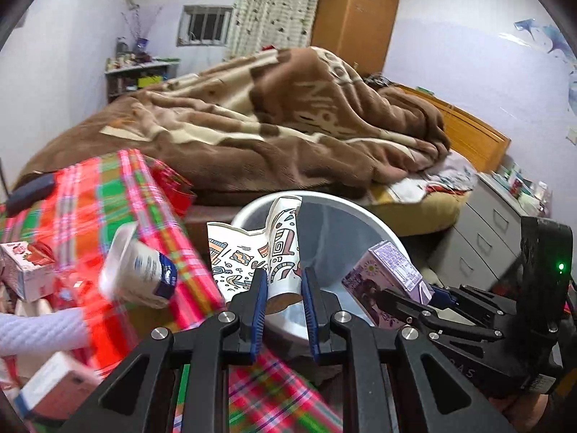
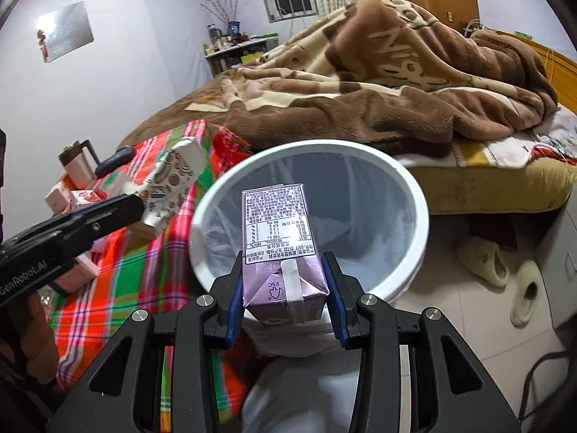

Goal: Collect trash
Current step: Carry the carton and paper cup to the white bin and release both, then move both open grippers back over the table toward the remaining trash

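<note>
My left gripper (image 1: 285, 281) is shut on a crushed patterned paper cup (image 1: 283, 252), held at the near left edge of a white trash bin (image 1: 364, 213). The cup also shows in the right wrist view (image 2: 169, 184), still over the plaid table. My right gripper (image 2: 285, 288) is shut on a purple drink carton (image 2: 279, 245), held over the bin's near rim (image 2: 414, 198). The carton shows in the left wrist view (image 1: 386, 281) too. The bin has a clear liner.
A table with a red-green plaid cloth (image 1: 119, 195) stands left of the bin, with a yogurt cup (image 1: 140, 270) and pink cartons (image 1: 25, 270). A bed with a brown blanket (image 1: 288, 115) lies behind. Slippers (image 2: 483, 259) sit on the tiled floor at right.
</note>
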Motion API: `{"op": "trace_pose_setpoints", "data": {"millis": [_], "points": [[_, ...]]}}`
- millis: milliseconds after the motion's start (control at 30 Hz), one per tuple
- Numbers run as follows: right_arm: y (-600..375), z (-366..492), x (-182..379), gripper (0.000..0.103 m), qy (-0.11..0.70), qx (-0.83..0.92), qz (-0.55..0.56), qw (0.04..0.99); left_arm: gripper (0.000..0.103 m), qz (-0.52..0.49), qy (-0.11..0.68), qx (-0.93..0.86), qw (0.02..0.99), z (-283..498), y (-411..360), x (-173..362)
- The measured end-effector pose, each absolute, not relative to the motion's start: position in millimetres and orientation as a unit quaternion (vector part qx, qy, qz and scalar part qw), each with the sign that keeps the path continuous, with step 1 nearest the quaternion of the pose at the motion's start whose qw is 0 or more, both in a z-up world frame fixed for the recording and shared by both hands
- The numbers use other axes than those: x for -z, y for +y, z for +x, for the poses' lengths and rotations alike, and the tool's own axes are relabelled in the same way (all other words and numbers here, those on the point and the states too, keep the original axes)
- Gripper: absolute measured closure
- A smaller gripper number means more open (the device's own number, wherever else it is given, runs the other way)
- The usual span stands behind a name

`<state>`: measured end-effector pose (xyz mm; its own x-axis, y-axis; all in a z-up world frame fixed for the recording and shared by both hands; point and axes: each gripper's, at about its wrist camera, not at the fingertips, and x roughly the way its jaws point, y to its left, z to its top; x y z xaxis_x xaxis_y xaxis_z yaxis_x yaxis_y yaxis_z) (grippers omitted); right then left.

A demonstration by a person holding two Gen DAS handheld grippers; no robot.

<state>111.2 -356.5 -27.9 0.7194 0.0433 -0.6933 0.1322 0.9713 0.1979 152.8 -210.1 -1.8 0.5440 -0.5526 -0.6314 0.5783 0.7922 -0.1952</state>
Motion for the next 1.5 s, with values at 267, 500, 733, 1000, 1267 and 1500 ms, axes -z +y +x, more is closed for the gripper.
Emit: {"op": "trace_pose_setpoints", "data": {"millis": [267,500,733,1000,1267,1500], "points": [[-367.7,111.9,32.9,0.063,0.387,0.033,0.12,0.914,0.083,0.005,0.39,0.347,0.853,168.8,-230.5,29.4],[-372.6,115.1,32.3,0.062,0.384,0.044,0.124,0.914,0.063,-0.009,0.384,0.352,0.853,171.1,-226.6,28.2],[-366.6,110.3,26.0,0.062,0.374,0.033,0.123,0.919,0.063,-0.01,0.378,0.336,0.862,160.9,-211.4,20.7],[-347.1,107.4,20.5,0.059,0.367,-0.001,0.108,0.924,0.063,-0.02,0.375,0.297,0.878,142.6,-174.0,16.1],[-319.2,104.1,13.7,0.048,0.362,-0.046,0.085,0.927,0.063,-0.026,0.367,0.251,0.895,125.5,-137.7,11.1],[-301.8,102.9,13.4,0.048,0.367,-0.076,0.084,0.923,0.063,-0.032,0.366,0.207,0.907,112.5,-105.0,12.4]]}}
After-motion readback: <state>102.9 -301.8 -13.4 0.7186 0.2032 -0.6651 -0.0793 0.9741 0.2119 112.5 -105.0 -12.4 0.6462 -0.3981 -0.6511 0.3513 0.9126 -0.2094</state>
